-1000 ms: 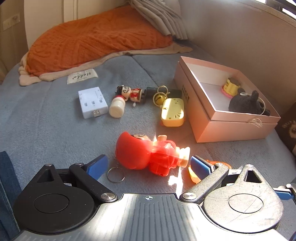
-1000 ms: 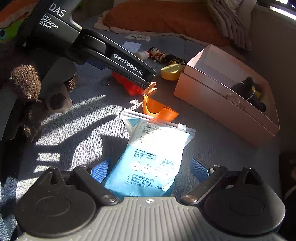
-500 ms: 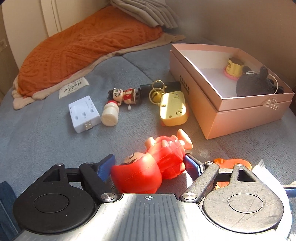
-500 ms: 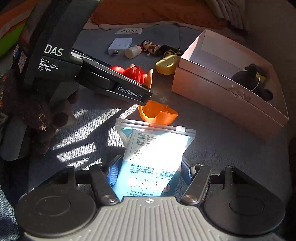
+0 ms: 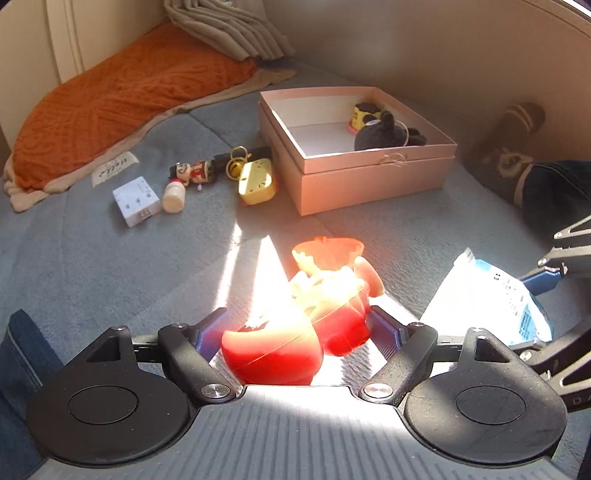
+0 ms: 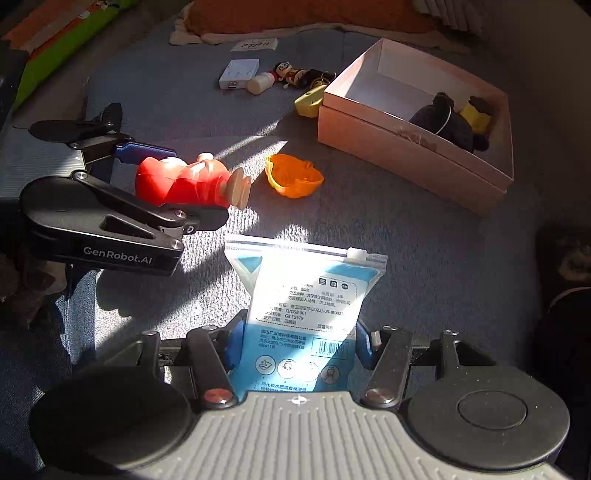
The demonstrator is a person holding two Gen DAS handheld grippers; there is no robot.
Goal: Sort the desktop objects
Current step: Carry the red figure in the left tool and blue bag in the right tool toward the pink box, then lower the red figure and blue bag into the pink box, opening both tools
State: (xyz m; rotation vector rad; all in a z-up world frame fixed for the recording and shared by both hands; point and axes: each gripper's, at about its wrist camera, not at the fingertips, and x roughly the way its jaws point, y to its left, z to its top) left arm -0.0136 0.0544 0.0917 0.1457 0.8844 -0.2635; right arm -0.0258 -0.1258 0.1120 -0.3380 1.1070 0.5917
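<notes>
On the grey-blue bedcover (image 5: 110, 258), the left gripper (image 5: 295, 328) is clamping the red toy figure (image 5: 295, 339); the right gripper (image 6: 299, 339) is closing on the blue-and-white pouch (image 6: 303, 306), pads pressing its sides; the pink box (image 6: 413, 158) is sitting beyond, near the orange cup (image 6: 291, 175).

Orange blanket (image 5: 122, 99) at upper left, folded grey cloth (image 5: 225, 29) at top centre above it, beige wall (image 5: 424, 48) across upper right, striped sock (image 5: 506, 147) at right edge.
</notes>
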